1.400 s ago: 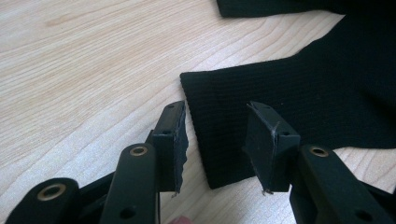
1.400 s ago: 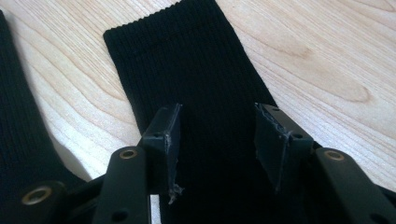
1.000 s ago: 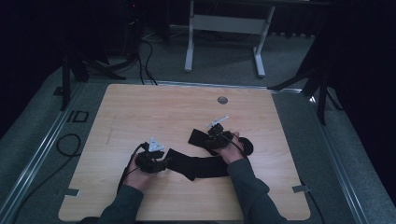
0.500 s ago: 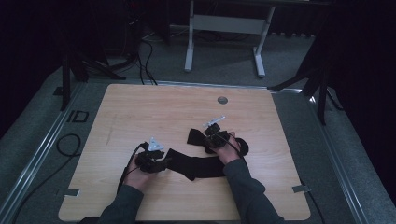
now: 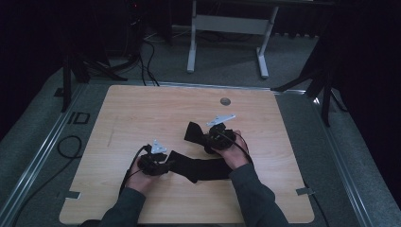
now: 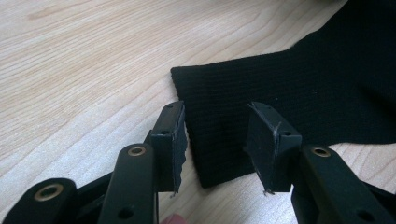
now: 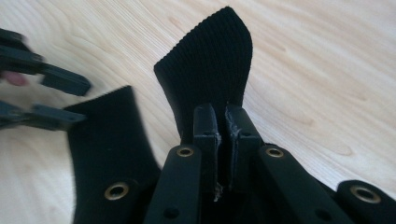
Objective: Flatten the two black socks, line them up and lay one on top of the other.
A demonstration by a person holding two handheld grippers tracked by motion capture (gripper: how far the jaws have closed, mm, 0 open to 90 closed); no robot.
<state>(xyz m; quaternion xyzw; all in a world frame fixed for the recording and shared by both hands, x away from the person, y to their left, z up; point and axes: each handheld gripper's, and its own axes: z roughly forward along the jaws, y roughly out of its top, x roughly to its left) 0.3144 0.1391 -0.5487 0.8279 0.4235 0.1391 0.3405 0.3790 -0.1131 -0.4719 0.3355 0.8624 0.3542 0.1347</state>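
Your right gripper [image 7: 222,122] has just closed and pinches one end of the black knit sock [image 5: 203,166], apparently lifting it off the wooden table [image 5: 142,109]; your left gripper [image 6: 215,140] stands spread over the sock's other end, pads clear.

blk ribbed knit cloth [image 7: 210,60] — matt, wood-grain table [image 5: 142,109]

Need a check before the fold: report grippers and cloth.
Right gripper clamped on black ribbed knit cloth, jaws just closed, end raised. Left gripper open astride other end. Wooden table, nothing obstructing.
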